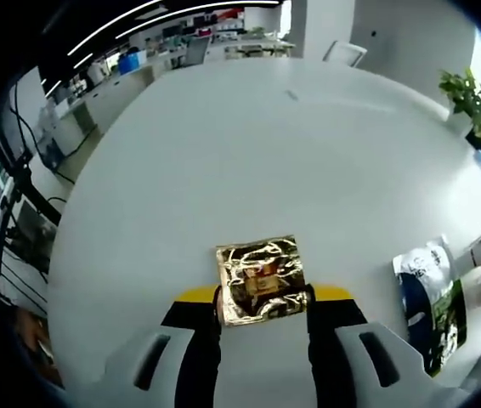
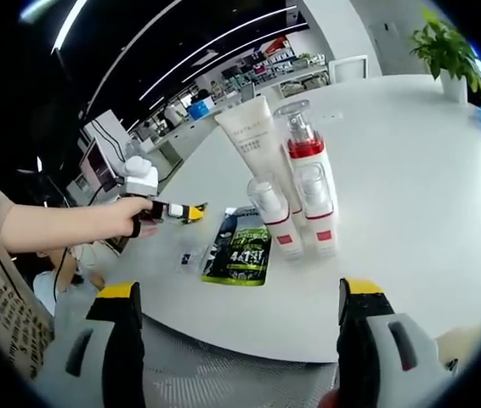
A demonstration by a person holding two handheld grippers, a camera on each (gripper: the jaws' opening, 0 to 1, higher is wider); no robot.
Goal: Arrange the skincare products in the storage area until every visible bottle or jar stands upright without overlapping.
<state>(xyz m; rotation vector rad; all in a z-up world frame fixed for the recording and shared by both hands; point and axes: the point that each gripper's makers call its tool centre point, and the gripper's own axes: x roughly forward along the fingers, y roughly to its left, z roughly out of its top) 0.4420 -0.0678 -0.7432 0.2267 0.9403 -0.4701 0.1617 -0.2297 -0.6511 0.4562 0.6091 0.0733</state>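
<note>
Gold foil packet [image 1: 261, 280] is sitting clamped between the left tongs [image 1: 263, 299], needing level carrying, while the right tongs [image 2: 239, 299] are gaping wide before the upright bottles [image 2: 296, 191].

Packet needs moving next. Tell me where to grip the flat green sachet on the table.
Take the green sachet by its near short edge, fingers sliding in low from the table's front. It lies flat, and the bottles stand close behind it, blocking the far side.

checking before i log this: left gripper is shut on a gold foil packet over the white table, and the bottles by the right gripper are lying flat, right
Not quite. In the right gripper view the bottles stand upright in a cluster on the white table, not lying flat. The rest holds: the left gripper view shows the left gripper shut on the gold foil packet.
</note>
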